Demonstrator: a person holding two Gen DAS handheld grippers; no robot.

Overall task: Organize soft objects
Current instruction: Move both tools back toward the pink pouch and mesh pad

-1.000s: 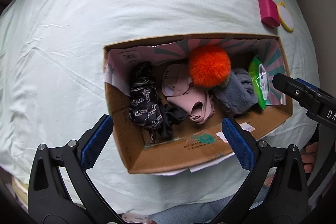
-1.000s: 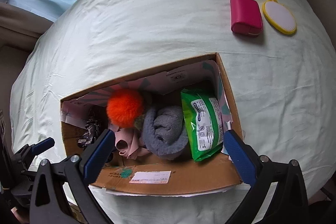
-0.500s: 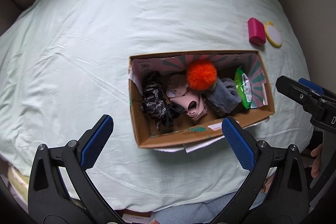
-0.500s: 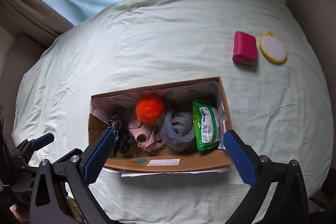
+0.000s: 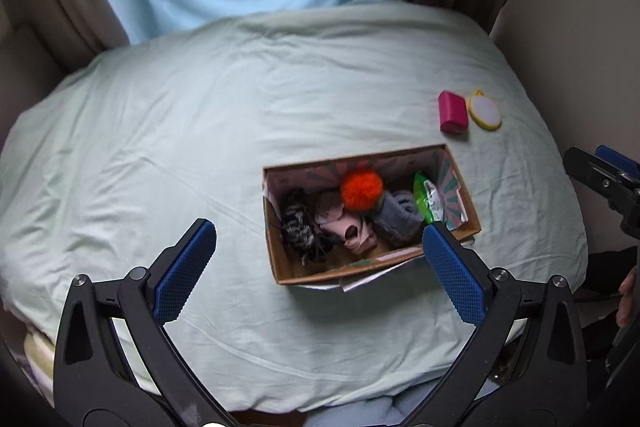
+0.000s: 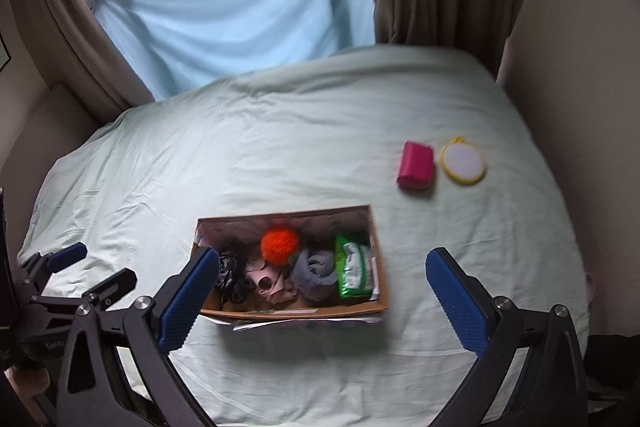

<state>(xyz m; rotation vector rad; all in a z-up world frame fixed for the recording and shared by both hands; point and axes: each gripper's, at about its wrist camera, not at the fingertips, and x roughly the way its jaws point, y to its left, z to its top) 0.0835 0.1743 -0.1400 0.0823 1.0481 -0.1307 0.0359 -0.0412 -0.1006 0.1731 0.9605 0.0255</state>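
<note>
Cardboard box well beyond both grippers, left gripper, right gripper; fingers spread, empty.

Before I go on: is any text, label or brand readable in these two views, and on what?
Nothing reads fully.
Green wipes pack: white label with print, too small to read.
Cardboard box: markings on its front wall and a paper label under its edge, blurred.
Left gripper: pale lettering on its body in the right wrist view, too blurred to quote.
Pink case and round yellow-rimmed mirror: no text visible.
</note>
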